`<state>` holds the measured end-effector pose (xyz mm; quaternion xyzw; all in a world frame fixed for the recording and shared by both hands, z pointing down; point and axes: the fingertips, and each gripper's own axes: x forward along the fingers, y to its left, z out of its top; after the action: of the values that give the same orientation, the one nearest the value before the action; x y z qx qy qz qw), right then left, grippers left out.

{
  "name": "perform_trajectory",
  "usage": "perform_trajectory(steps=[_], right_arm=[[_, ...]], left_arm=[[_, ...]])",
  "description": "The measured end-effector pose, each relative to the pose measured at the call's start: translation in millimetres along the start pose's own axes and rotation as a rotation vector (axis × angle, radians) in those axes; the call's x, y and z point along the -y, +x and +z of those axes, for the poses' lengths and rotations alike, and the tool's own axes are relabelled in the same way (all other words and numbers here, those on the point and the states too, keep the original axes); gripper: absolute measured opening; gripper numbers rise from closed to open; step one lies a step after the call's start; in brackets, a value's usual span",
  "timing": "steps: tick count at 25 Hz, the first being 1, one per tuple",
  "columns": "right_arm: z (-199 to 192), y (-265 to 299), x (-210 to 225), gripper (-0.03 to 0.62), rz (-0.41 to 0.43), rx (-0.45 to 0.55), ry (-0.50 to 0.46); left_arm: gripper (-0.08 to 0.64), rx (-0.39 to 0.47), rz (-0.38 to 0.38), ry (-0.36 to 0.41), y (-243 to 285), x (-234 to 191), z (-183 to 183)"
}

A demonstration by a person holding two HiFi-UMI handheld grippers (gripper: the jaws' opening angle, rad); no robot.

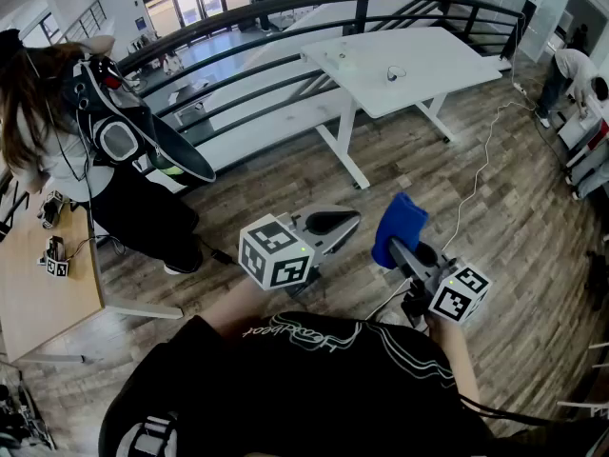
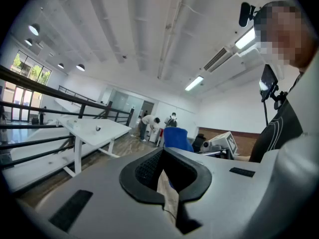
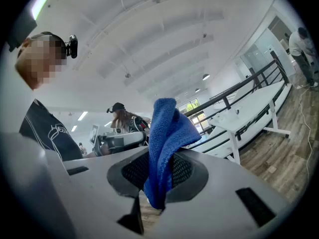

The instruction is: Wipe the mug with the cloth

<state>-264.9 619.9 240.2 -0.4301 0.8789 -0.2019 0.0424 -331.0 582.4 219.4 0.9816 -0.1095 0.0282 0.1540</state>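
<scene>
Wood plank floor (image 1: 285,179) fills most of the room, with a dark curved railing (image 1: 285,41) along the far edge. A white table (image 1: 438,55) stands by the railing, well away from both grippers. A wooden desk (image 1: 38,284) is at the left wall, and a second person (image 1: 124,160) in black, wearing head gear, bends beside it. Another person (image 1: 571,74) stoops at the far right.

The person with the grippers wears a black shirt (image 1: 314,388) and holds both tools up in the air, clear of any surface, side by side and not touching.

The left gripper (image 1: 338,222) has its jaws closed with nothing between them; its own view shows only a thin slit of floor between the pads (image 2: 144,171).

The right gripper (image 1: 404,253) is clamped on the blue cloth (image 1: 400,222). The cloth is pinched between the jaws in the right gripper view (image 3: 167,143), with a bunched fold sticking up past the tips and a short end hanging below.

A small object (image 1: 395,72) sits on the white table (could be the mug, too small to tell). No mug is near either gripper.
</scene>
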Motion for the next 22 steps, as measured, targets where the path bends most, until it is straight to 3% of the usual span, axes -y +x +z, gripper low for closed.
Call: perform_trajectory(steps=[13, 22], right_arm=[[-3, 11, -8, 0.064, -0.025, 0.008, 0.008], [9, 26, 4, 0.064, 0.035, -0.005, 0.021]], left_arm=[[0.008, 0.007, -0.027, 0.001, -13, -11, -5], [0.008, 0.032, 0.016, 0.013, -12, -28, 6]])
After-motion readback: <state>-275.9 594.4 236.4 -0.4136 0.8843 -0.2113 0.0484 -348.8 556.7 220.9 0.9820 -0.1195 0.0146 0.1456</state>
